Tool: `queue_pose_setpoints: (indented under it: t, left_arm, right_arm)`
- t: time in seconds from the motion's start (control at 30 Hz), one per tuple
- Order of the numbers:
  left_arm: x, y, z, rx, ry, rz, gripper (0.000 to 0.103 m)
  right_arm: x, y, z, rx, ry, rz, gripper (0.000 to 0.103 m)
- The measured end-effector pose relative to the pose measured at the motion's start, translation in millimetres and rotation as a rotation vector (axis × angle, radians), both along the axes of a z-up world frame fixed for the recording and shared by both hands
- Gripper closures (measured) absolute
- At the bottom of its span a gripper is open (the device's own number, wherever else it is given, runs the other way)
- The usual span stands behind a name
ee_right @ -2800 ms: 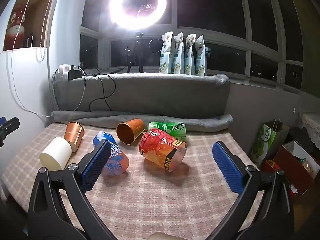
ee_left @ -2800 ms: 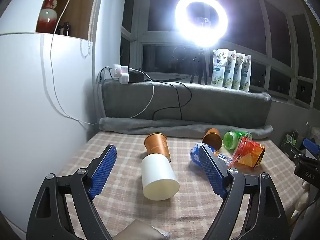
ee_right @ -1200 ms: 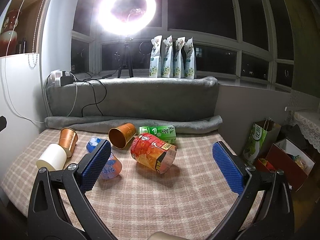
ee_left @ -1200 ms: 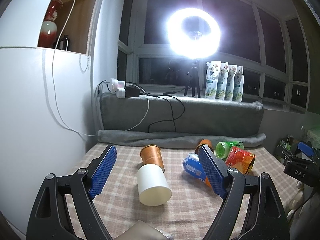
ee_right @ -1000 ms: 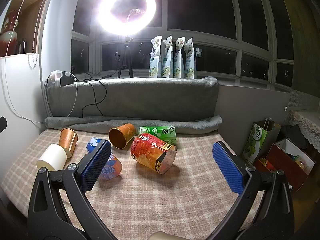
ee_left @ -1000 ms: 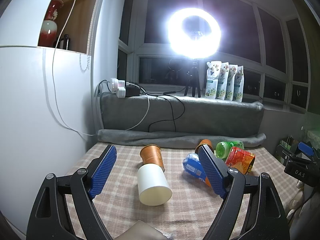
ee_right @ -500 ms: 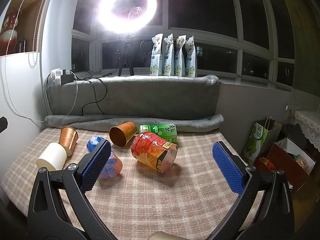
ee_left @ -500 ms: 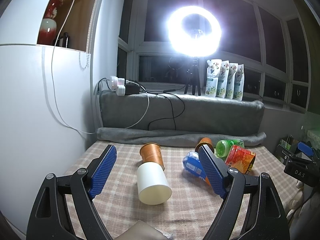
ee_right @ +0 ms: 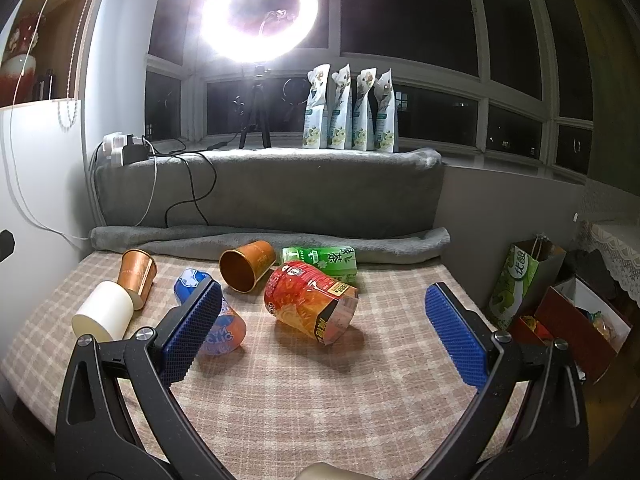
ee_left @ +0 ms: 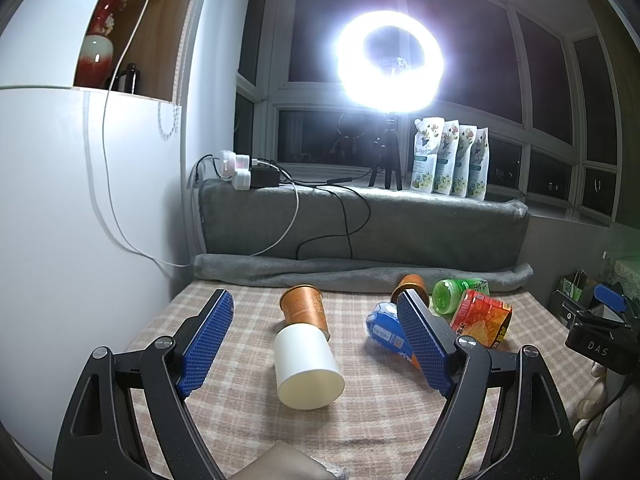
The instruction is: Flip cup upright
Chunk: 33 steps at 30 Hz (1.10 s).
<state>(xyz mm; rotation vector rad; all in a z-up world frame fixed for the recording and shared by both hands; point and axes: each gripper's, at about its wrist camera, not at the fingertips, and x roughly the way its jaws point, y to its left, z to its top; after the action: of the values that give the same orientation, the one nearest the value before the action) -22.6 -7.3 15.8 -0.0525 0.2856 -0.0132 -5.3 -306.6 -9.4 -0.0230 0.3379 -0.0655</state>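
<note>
Several cups lie on their sides on the checked tablecloth (ee_left: 360,420). A white cup (ee_left: 306,364) lies straight ahead between the fingers of my open, empty left gripper (ee_left: 316,344), with a copper cup (ee_left: 304,310) just behind it. In the right wrist view the white cup (ee_right: 105,315) and that copper cup (ee_right: 137,273) lie at the far left. A second copper cup (ee_right: 247,265), a blue cup (ee_right: 216,322) and a red-orange cup (ee_right: 310,306) lie ahead of my open, empty right gripper (ee_right: 326,334).
A green tea carton (ee_right: 324,260) lies behind the red-orange cup. A grey rolled blanket (ee_right: 272,242) and grey cushion close the back edge, with cables and a power strip (ee_left: 244,170). A white cabinet (ee_left: 60,220) stands on the left. Bags (ee_right: 528,280) stand on the floor at right.
Both views have drifted only slightly; the cups lie where they were. Both grippers stay open.
</note>
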Motion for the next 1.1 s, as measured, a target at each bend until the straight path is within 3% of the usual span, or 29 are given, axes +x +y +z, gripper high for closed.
queue_pose_setpoints:
  t: [0.33,0.53,0.73,1.1]
  left_arm:
    - [5,4,-5,-0.005,0.02,0.002,0.019]
    - [10,7,-13,-0.022,0.063,-0.003,0.019]
    - [15,11,-23,-0.047,0.12,-0.033,0.019]
    - [23,22,-37,-0.099,0.202,-0.044,0.019]
  right_arm:
    - [19,9,-8,0.005,0.041,0.053,0.0]
    - [50,21,-10,0.005,0.118,0.18,0.0]
    - [98,53,-19,-0.012,0.274,0.388,0.0]
    - [184,102,-51,-0.066,0.523,0.57,0.003]
